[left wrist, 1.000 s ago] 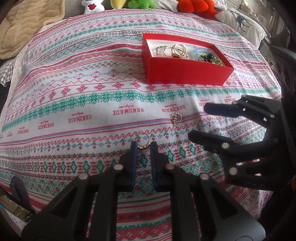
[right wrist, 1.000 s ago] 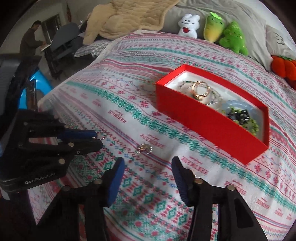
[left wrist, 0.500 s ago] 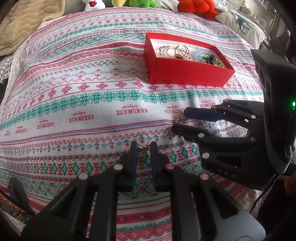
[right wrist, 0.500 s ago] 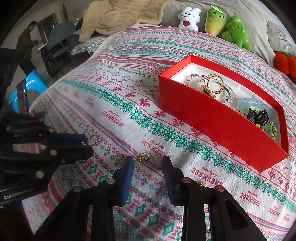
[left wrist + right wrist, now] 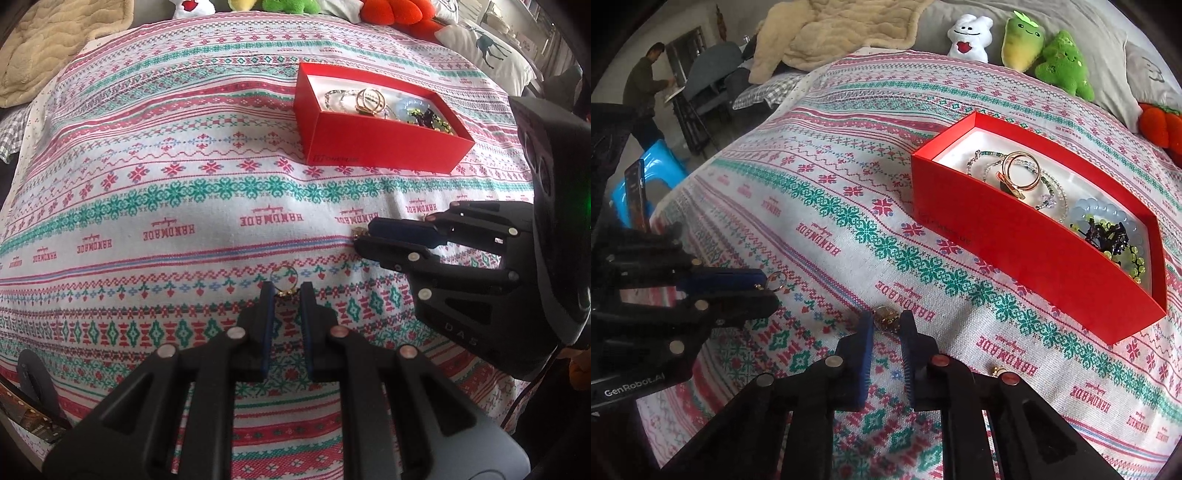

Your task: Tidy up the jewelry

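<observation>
Tiny, light, stiff, slippery ring (image 5: 283, 281) — best pinched across its band; left gripper (image 5: 286, 288) narrowly spread around it, near the bedspread's (image 5: 147, 166) front edge.

Patterned bedspread (image 5: 827, 206), beige blanket (image 5: 842, 29), plush toys (image 5: 1060, 62), blue stool (image 5: 657, 166)

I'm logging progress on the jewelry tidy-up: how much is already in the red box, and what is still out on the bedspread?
Done: bracelets and a gold bangle already lie in the red box. In hand: the left hand-held gripper brackets a thin ring and the right hand-held gripper brackets a small ornate piece, both on the bedspread, neither lifted. Left: boxing those two, plus a tiny gold item beside the right gripper.
</observation>
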